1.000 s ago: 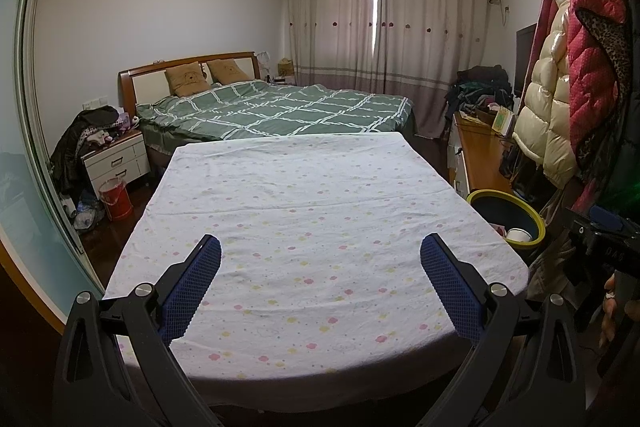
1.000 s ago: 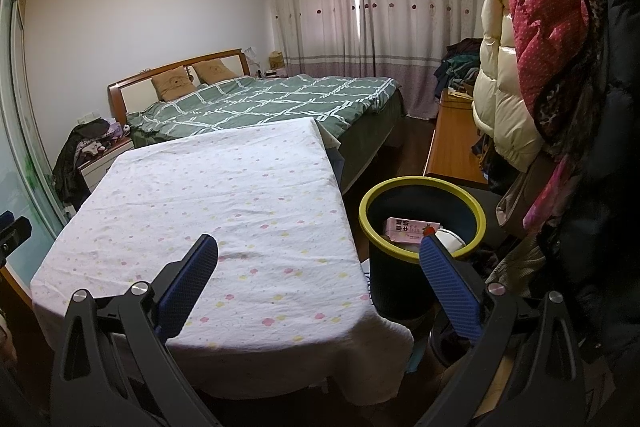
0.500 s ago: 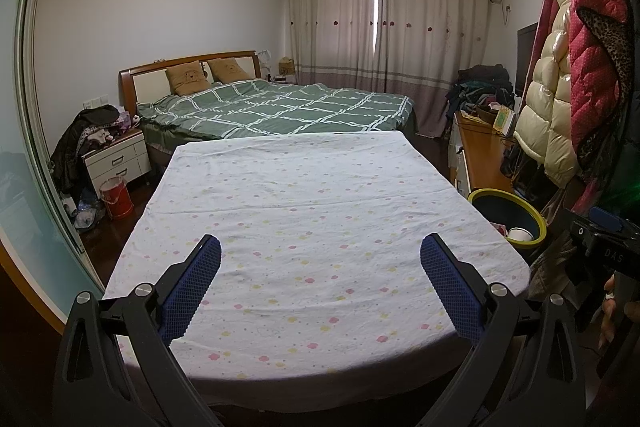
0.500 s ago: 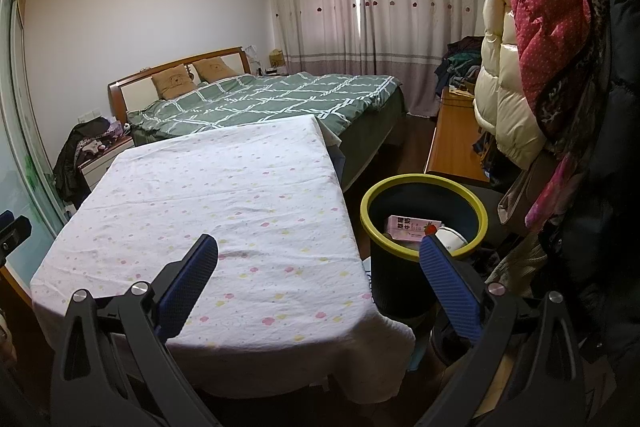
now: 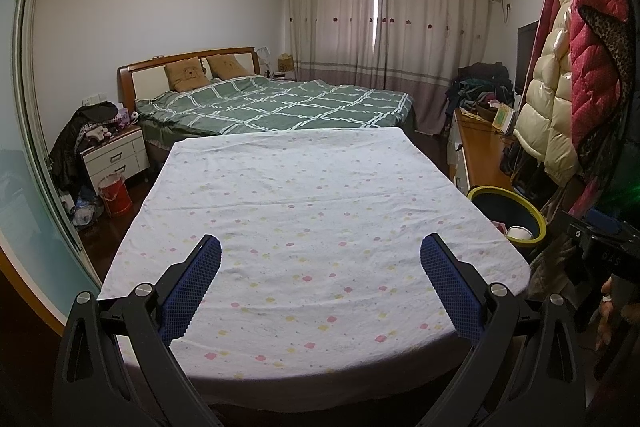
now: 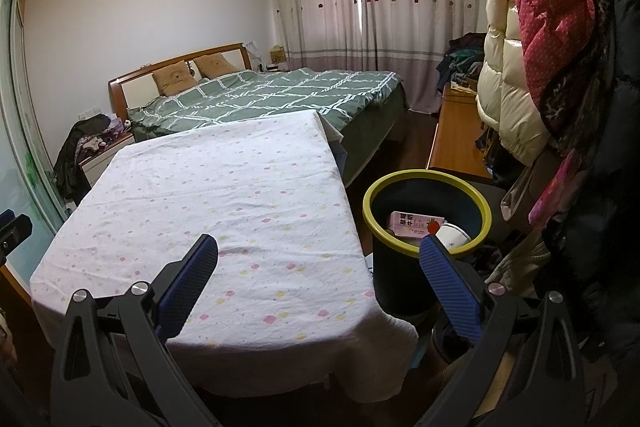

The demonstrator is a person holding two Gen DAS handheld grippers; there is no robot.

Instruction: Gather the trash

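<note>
The left gripper (image 5: 320, 255) had its jaws spread wide with nothing between the blue pads, and the right gripper (image 6: 319, 253) was the same: wide apart and empty. Both hung over the near edge of the worktop (image 5: 312, 195), a surface draped in a white cloth with small pastel flowers. No loose litter showed on that cloth in either view.

The only trash in sight already lay in the bin (image 6: 426, 183), a dark bucket with a yellow-green rim standing on the floor just beside the worktop's right edge. In the right wrist view it sat at centre right of the frame, partly behind the right-hand pad, so it lay ahead and to the right of those jaws. Inside it a pink carton (image 6: 416, 223) lay flat, its long axis running roughly left to right across the frame, with a white cup-like object (image 6: 454, 237) touching it on the right. In the left wrist view the same bin (image 5: 508, 219) appeared at the far right of the frame, well apart from the left jaws.

Judged from this, the right gripper was clearly the nearer one to the bin, and any drop would fall to it. With the cloth bare and the jaws empty, the collecting looked finished or nearly so, unless more litter lay out of view.
</note>
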